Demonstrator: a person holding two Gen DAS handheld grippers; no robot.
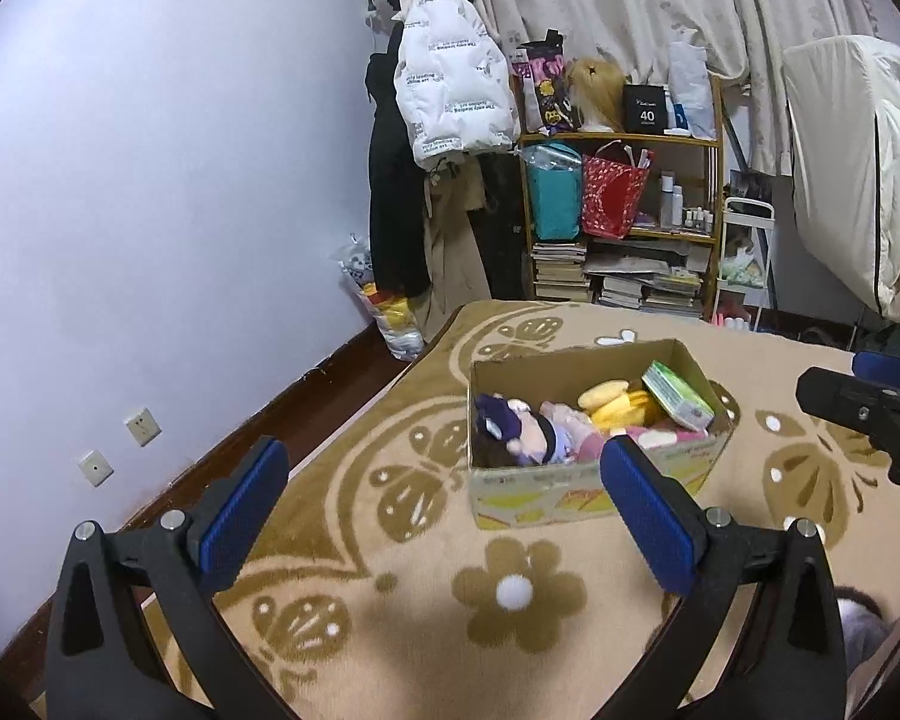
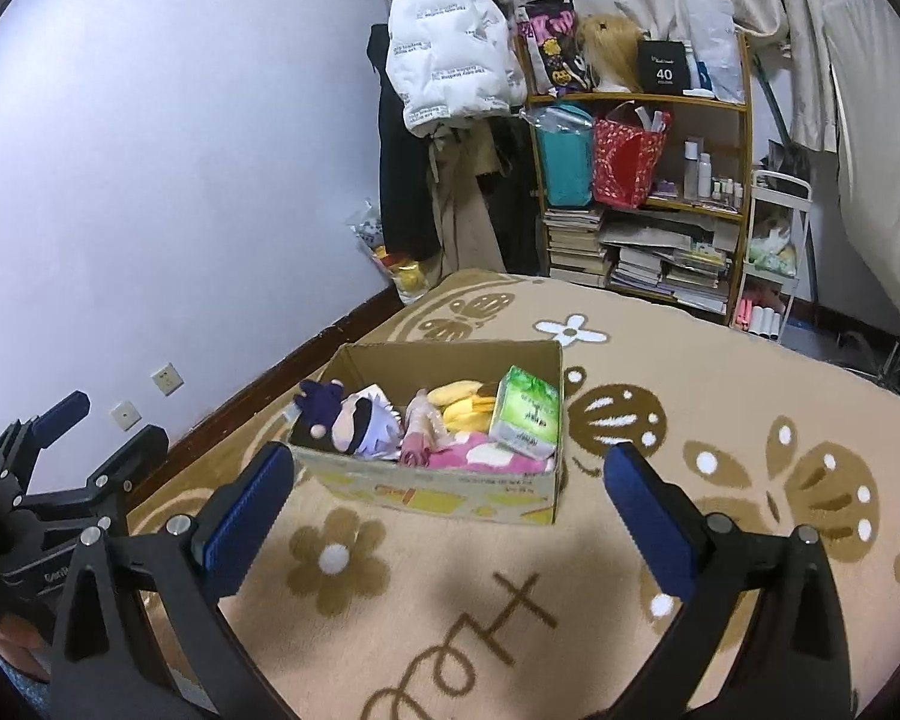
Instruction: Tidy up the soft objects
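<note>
The left gripper (image 1: 438, 504), black-armed with blue ribbed pads, is hanging with its fingers spread wide and nothing between them, above the beige carpet with brown flower and butterfly patterns (image 1: 390, 618). The right gripper (image 2: 444, 507), of the same build, is likewise gaping wide and gripping nothing, touching no object.

An open brown cardboard box with yellow printed sides (image 1: 576, 495) is sitting on the carpet ahead of both grippers, toward the carpet's far edge and nearer its left edge by the wall. Inside, a plush doll with dark purple hair and a black band across its face (image 2: 345, 417) is lying at the left end. Beside it, a pink soft toy (image 2: 474, 456) is filling the near middle, and yellow plush pieces (image 2: 465, 402) are lying behind it; what they are is hard to tell at this size. A green and white soft pack of tissues (image 2: 525, 414) is leaning tilted against the box's right wall.

Beyond the carpet, a wooden shelf unit (image 1: 714, 180) is holding a teal bag (image 1: 552, 195), a red bag (image 1: 612, 195) and stacked books (image 1: 561, 270).
</note>
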